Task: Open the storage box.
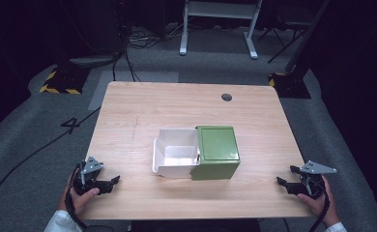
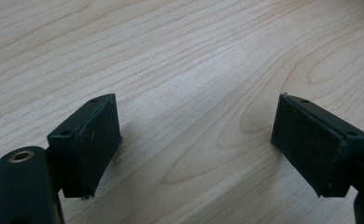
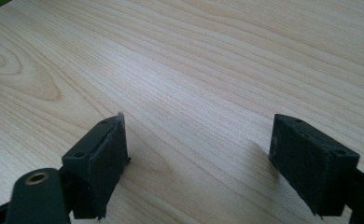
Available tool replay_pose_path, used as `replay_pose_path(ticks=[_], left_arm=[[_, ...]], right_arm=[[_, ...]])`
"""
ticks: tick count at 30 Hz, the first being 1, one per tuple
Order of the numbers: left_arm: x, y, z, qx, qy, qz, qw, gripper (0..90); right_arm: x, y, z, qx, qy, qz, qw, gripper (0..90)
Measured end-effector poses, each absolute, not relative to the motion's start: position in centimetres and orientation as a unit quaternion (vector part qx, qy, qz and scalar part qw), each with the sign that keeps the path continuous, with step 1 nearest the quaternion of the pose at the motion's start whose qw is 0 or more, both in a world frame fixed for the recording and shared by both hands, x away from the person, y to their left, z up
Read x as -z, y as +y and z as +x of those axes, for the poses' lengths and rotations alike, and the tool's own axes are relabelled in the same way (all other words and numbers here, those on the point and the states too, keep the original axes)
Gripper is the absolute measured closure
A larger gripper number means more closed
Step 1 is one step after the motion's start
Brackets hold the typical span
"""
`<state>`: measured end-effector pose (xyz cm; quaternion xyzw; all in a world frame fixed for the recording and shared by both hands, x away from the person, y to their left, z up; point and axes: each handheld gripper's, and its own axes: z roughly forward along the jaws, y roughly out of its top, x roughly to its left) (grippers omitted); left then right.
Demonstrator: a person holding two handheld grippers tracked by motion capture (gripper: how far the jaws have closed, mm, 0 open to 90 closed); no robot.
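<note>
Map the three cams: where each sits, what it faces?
High view: above the person's side, facing forward and down on the light wooden table, green-and-white box, both hands.
Left gripper view: on the left hand-held gripper, facing bare tabletop, jaws apart.
Right gripper view: on the right hand-held gripper, likewise.
Shared: wood grain.

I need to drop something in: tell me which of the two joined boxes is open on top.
The white box, left of the green box. Its hollow inside shows, while the green one has a flat closed top.
</note>
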<state>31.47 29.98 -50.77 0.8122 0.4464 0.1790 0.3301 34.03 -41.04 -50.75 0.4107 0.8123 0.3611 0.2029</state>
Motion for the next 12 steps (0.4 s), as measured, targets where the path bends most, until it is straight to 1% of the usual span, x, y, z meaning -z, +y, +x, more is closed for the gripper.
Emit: replay_pose_path(ticks=[12], left_arm=[[50.77,29.73,31.62,-0.182,0.456,0.807,0.329,15.6]], right_arm=[[50.74,-41.04,34.01,-0.36,0.813,0.41,0.204,19.5]])
